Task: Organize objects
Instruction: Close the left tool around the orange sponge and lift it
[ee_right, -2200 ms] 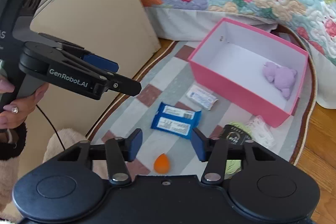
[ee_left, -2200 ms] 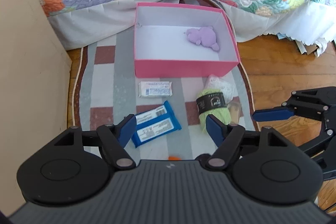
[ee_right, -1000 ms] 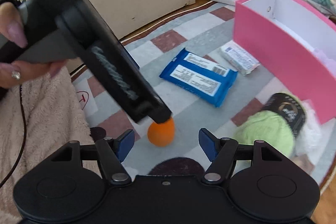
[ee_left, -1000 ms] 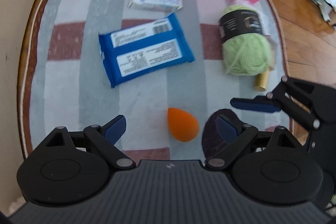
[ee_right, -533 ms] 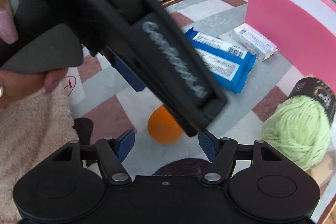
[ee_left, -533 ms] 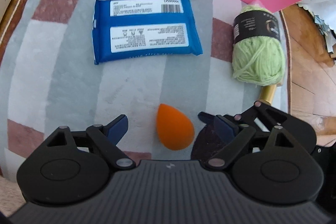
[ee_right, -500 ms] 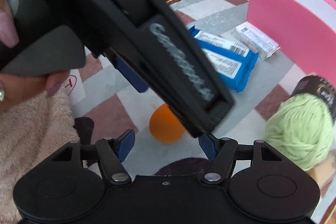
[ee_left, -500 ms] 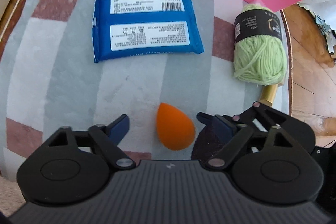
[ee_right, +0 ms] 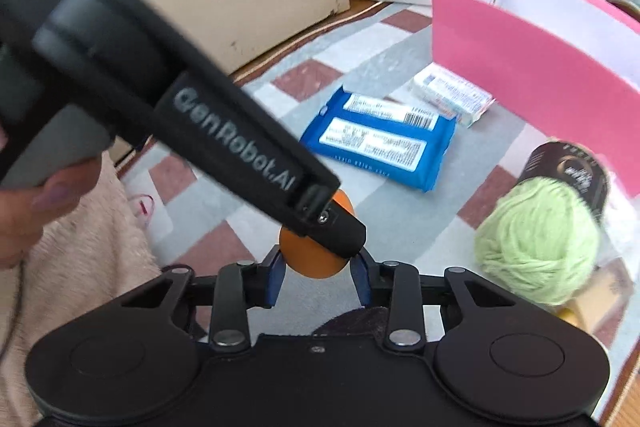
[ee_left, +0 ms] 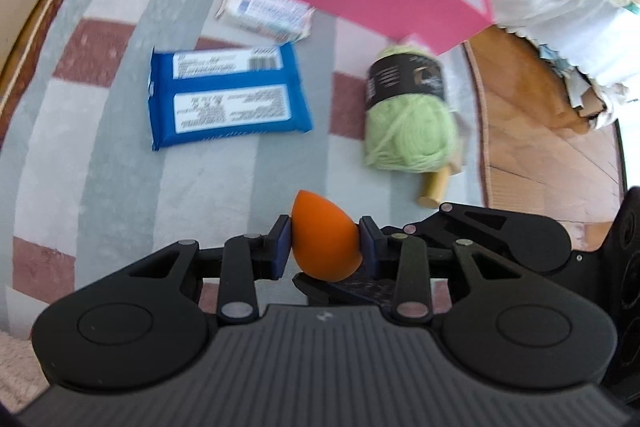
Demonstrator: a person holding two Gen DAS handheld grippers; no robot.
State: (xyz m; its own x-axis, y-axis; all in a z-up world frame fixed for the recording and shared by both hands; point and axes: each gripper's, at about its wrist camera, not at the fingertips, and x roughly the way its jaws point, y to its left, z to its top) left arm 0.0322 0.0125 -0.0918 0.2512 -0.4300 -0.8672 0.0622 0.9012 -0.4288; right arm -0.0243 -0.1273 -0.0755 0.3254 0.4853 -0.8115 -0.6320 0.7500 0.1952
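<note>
Left gripper (ee_left: 325,247) closing, pads pressing orange teardrop foam sponge (ee_left: 322,241); right gripper (ee_right: 318,277) closing round same sponge, contact unclear.

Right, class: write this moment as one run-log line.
left gripper: closing, pads on orange sponge | right gripper: closing, sponge between jaws

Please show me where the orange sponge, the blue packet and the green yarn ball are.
orange sponge (ee_left: 325,241), left wrist view, its middle.
blue packet (ee_left: 228,99), left wrist view, its label.
green yarn ball (ee_right: 536,241), right wrist view, its wool.
</note>
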